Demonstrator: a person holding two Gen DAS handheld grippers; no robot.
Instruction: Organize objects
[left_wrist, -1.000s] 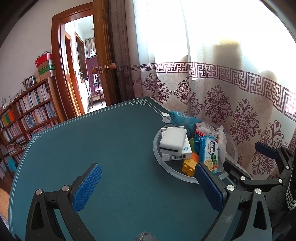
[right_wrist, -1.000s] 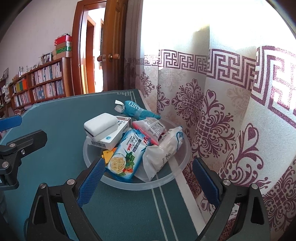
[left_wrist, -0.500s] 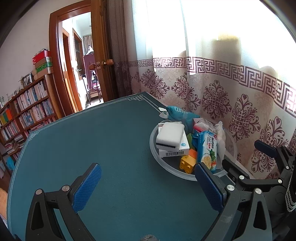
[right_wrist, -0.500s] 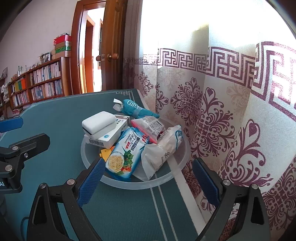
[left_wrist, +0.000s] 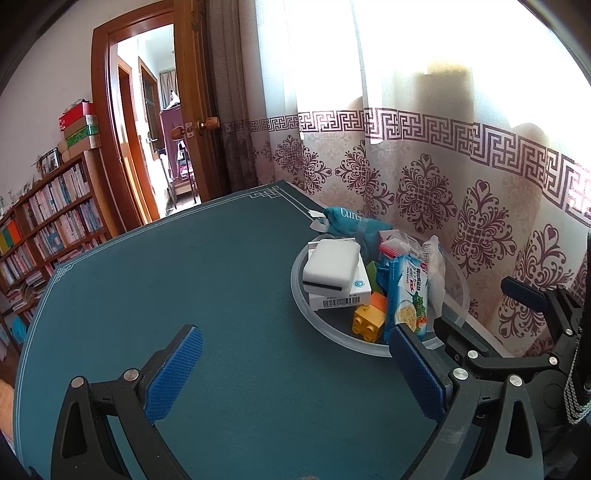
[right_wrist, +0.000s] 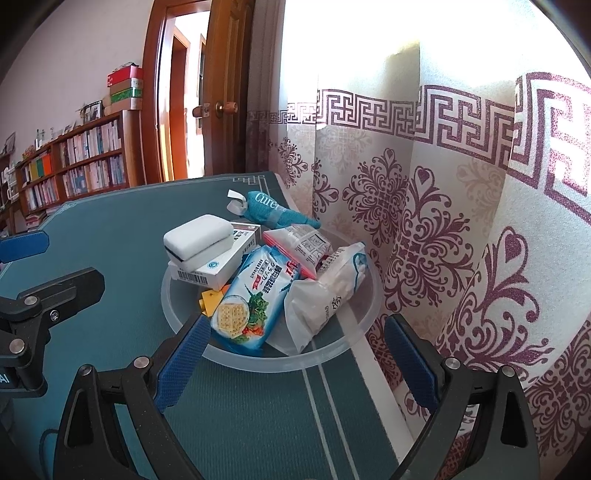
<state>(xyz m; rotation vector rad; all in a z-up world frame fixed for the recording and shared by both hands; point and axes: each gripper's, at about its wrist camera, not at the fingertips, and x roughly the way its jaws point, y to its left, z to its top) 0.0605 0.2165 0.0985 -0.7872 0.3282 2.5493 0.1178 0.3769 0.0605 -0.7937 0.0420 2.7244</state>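
**Now both grippers hang wide apart by a full bowl**

Right at the curtain side of the teal table (left_wrist: 229, 266) stands a clear plastic bowl (right_wrist: 332, 360), and everything else sits in relation to it. Inside the bowl, on the side away from the curtain, a white sponge with a dark strip (right_wrist: 199, 238) lies on top of a white box with a barcode (right_wrist: 218, 267). Next to the box, toward the middle of the bowl, a blue cracker packet (right_wrist: 255, 299) leans across a yellow toy brick (left_wrist: 367, 323) and an orange piece beside it. A white pouch (right_wrist: 325, 295) rests against the packet on the curtain side, and a small red-edged packet (right_wrist: 299, 242) lies behind both. A teal cloth toy with a white tag (right_wrist: 275, 212) hangs over the far rim of the bowl.

The left gripper (left_wrist: 295, 369) hovers over bare table at the near side of the bowl, its blue pads spread wide and nothing between them. The right gripper (right_wrist: 295, 363) hovers at the bowl's near rim, likewise spread wide and empty, one pad just in front of the rim near the cracker packet.

Behind the bowl hangs a patterned curtain (right_wrist: 443, 221). Well beyond the bowl, past the far edge of the table, are a bookshelf (left_wrist: 51, 225) and an open wooden door (left_wrist: 192, 110).
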